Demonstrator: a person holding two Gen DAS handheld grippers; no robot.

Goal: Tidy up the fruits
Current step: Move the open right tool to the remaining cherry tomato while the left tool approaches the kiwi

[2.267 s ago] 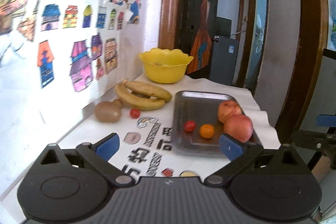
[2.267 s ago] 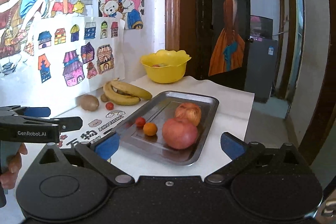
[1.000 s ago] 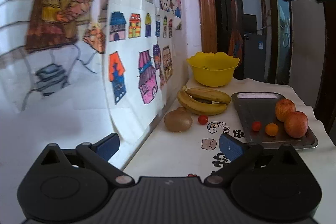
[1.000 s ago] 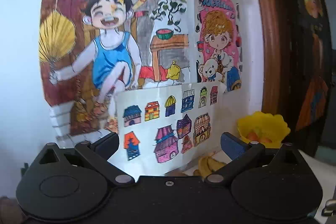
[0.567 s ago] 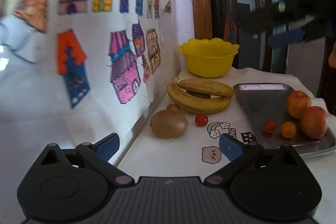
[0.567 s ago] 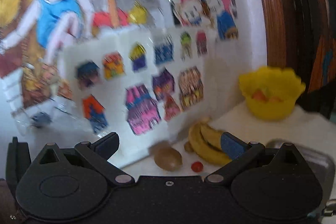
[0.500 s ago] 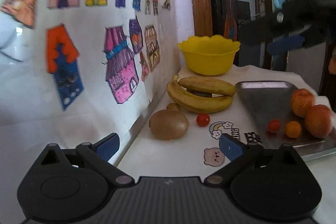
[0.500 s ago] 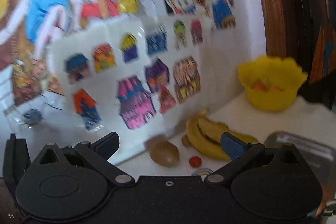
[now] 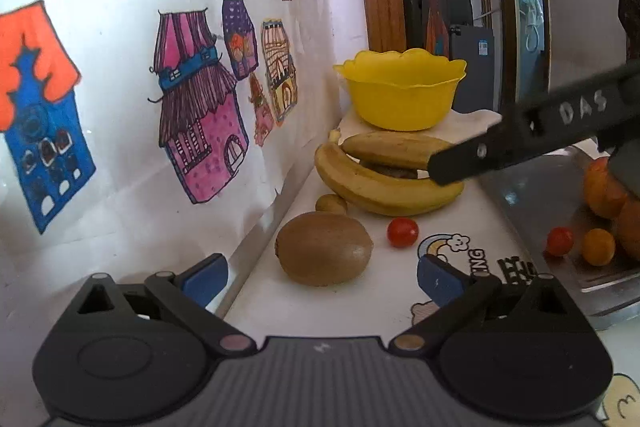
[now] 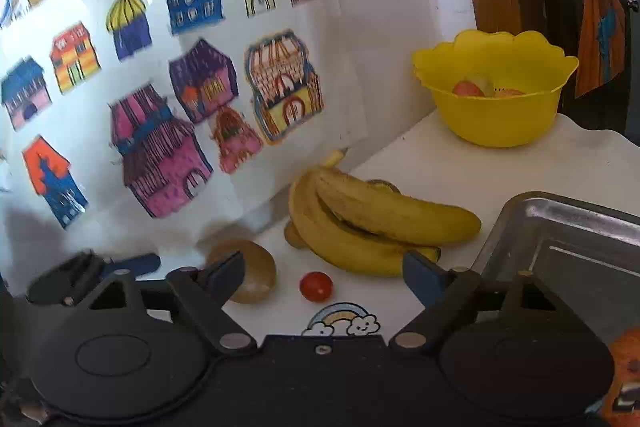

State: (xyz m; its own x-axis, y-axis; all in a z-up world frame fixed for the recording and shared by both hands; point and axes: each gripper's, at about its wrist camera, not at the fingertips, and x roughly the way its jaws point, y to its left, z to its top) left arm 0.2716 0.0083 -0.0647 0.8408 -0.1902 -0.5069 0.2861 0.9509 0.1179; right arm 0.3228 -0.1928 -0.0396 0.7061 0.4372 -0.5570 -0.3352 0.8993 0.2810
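Where wall meets table, kiwi (image 9: 324, 247) lengthwise across open left tongs (image 9: 320, 277)

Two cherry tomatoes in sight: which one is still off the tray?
The cherry tomato on the white table, between the kiwi and the bananas. The other tomato already lies in the metal tray beside the small orange fruit.

bananas (image 9: 384, 183): 2
kiwis (image 9: 324, 248): 1 large, 1 small
cherry tomatoes (image 9: 402, 232): 2
apples (image 9: 600, 191): 2
small orange fruit (image 9: 598, 247): 1
yellow bowl (image 9: 400, 95): 1
metal tray (image 10: 568, 247): 1
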